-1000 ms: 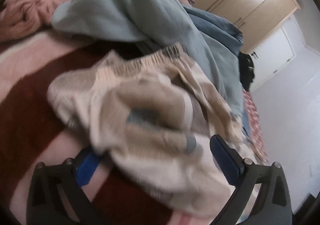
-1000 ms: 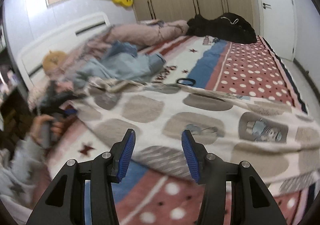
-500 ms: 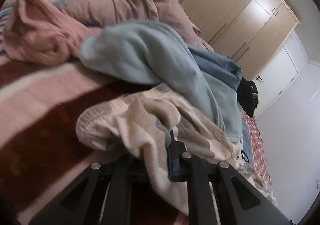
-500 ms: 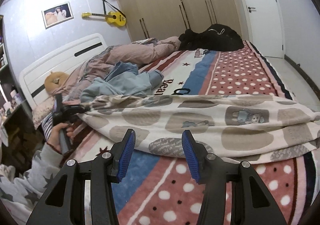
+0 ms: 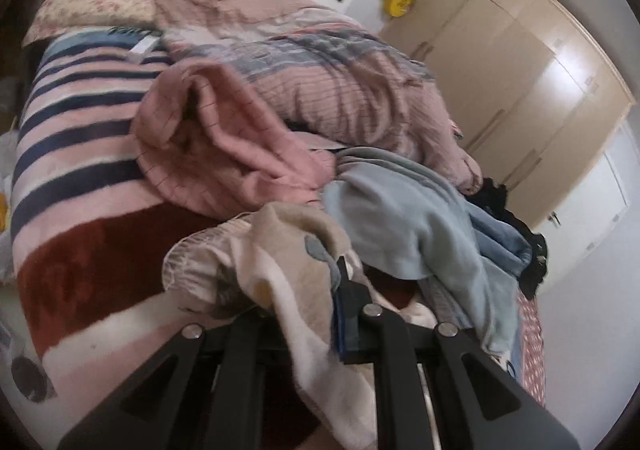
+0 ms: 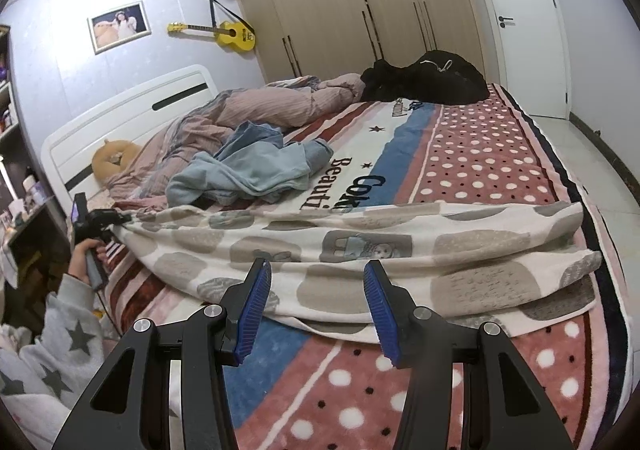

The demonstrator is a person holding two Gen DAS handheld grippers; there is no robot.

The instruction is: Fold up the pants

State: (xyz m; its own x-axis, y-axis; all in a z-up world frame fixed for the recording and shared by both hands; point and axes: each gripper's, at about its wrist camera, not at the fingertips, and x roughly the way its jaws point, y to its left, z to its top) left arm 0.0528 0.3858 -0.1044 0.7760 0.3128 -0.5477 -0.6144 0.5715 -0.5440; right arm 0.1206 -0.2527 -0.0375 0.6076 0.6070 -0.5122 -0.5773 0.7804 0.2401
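The pants [image 6: 360,250] are cream with grey-brown blotches and lie stretched across the bed from left to right. My left gripper [image 5: 308,290] is shut on the waistband end of the pants [image 5: 256,262], which bunches over its fingers. In the right wrist view the left gripper [image 6: 100,219] holds that end at the bed's left side. My right gripper [image 6: 316,306] is open and empty, hovering just in front of the middle of the pants, not touching them.
A heap of light blue clothes [image 6: 248,165] and a pink duvet [image 6: 256,105] lie behind the pants. A black garment [image 6: 428,81] sits at the far end of the bed. The patterned blanket [image 6: 480,153] covers the bed. Wardrobes and a door stand beyond.
My left gripper closed on the waistband and pulled it left and up, stretching the pants out flat. My right gripper stayed open and drew back a little.
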